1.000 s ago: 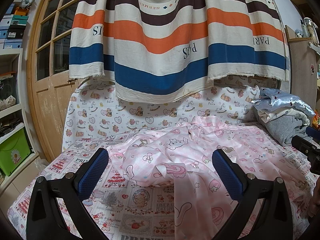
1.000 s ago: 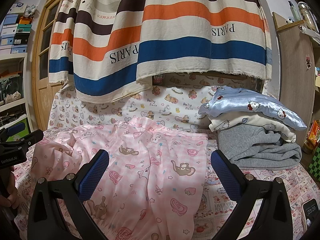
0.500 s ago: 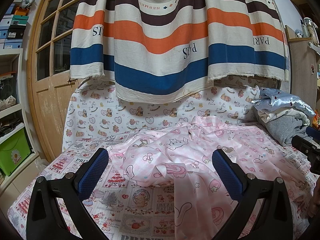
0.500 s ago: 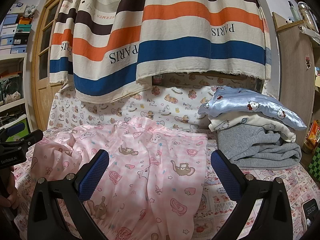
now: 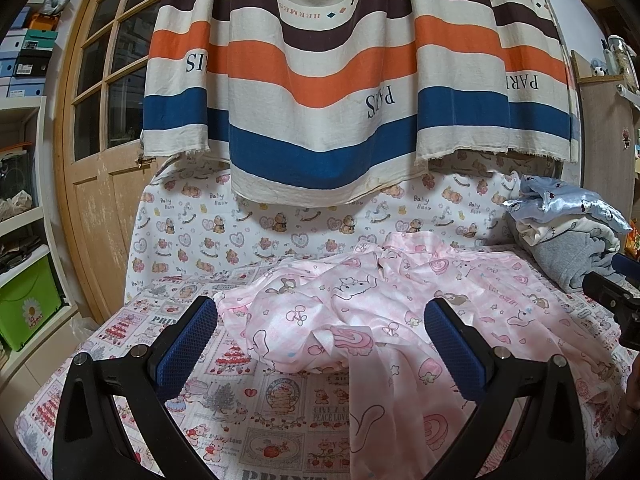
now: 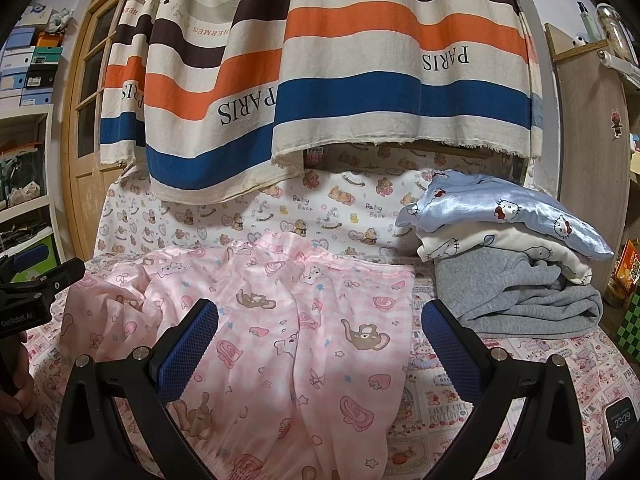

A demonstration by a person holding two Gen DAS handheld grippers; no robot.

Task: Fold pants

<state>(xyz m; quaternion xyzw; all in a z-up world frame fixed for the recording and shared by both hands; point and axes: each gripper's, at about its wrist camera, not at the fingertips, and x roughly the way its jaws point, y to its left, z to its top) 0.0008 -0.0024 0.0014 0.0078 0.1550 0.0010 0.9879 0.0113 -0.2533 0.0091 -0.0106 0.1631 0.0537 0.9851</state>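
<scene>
The pink cartoon-print pants (image 6: pixel 288 332) lie unfolded and rumpled across the middle of the bed (image 5: pixel 280 408), whose cover is a patchwork print; one side is bunched into creases toward the bed's left edge, and one leg runs down toward the near edge. The left gripper (image 5: pixel 320 344) hovers above the crumpled part with its blue-padded fingers (image 5: pixel 188 344) spread wide, gripping nothing. The right gripper (image 6: pixel 320 344) hangs over the flatter side of the pants, jaws likewise wide apart and empty. At the bed's right edge, just beside the pants, sits a stack of folded clothes (image 6: pixel 516 276), grey at the bottom, shiny blue on top. A striped cloth (image 5: pixel 352 92) hangs over the back wall. A phone (image 6: pixel 620 424) rests at the near right corner.
</scene>
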